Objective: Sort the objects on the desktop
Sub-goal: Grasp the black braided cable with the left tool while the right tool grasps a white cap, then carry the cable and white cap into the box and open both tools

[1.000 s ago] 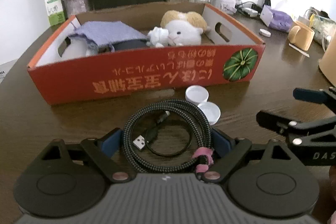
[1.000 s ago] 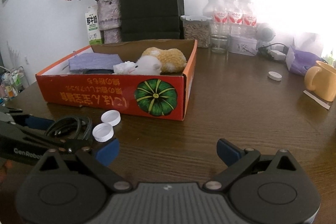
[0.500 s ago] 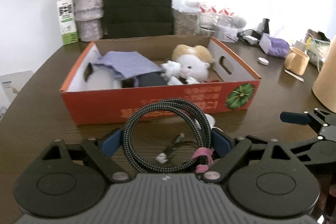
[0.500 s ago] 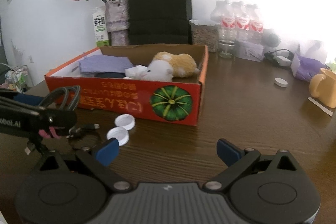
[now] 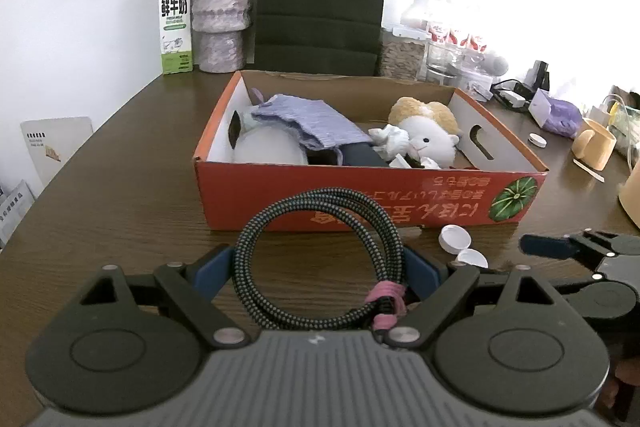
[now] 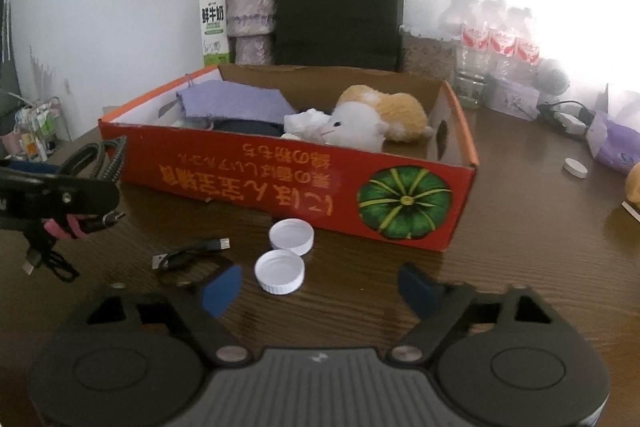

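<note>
Left tongs (image 5: 318,269) grip a coiled cable (image 5: 320,259), held above the surface (image 5: 120,187) at 6 o'clock of the box (image 5: 360,203). Right tongs (image 6: 320,283) stand open and empty over the surface, with two caps (image 6: 286,251) just ahead at 11 o'clock, beside the box's near wall.

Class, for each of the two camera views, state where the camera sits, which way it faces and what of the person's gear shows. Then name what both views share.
Left wrist: sits behind the left gripper, facing the orange box; its fingers clamp a coiled cable; the right gripper shows at right.
Right wrist: sits behind the open right gripper, facing two white caps and the box's pumpkin end; the left gripper shows at left.
Shared: box, caps, plush toy, cable.
</note>
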`<state>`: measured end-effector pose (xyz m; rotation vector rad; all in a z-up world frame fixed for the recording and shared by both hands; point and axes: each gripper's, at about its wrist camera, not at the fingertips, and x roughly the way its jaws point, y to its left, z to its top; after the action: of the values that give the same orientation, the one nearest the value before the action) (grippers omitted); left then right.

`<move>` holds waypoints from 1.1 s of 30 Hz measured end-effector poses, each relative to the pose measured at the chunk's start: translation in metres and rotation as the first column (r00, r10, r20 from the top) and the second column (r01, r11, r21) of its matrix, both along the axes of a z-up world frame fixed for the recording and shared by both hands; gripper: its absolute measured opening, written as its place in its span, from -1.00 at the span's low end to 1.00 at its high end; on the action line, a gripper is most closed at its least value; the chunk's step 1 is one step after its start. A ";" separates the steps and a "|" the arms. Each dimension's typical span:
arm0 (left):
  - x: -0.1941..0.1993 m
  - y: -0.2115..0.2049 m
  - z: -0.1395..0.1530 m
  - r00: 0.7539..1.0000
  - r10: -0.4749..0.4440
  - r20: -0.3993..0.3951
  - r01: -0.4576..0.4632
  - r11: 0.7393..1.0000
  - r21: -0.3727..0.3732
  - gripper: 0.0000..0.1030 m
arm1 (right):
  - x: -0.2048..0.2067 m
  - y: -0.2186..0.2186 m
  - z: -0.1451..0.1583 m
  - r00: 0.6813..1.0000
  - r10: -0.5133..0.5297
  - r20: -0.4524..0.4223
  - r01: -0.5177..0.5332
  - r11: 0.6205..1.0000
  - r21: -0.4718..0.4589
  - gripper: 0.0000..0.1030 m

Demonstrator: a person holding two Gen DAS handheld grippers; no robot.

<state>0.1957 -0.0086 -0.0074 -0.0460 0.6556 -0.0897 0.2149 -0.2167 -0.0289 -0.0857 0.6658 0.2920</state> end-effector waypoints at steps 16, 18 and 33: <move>-0.001 0.015 -0.007 1.000 0.007 -0.002 -0.007 0.999 -0.041 0.75 | 0.000 0.022 -0.002 0.999 0.051 -0.013 -0.051 0.998 -0.021 -0.47; -0.002 0.016 -0.007 1.000 0.006 0.002 -0.006 0.999 -0.044 0.75 | -0.001 0.022 -0.001 0.999 0.052 -0.008 -0.053 0.998 -0.020 -0.47; 0.008 0.006 0.033 0.991 -0.022 0.135 0.031 0.998 -0.060 0.75 | -0.010 0.021 0.053 0.985 0.075 0.158 -0.077 0.997 0.006 -0.47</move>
<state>0.2033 -0.0027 0.0254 -0.0899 0.5188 -0.1375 0.2053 -0.1953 0.0243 -0.1216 0.5045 0.3587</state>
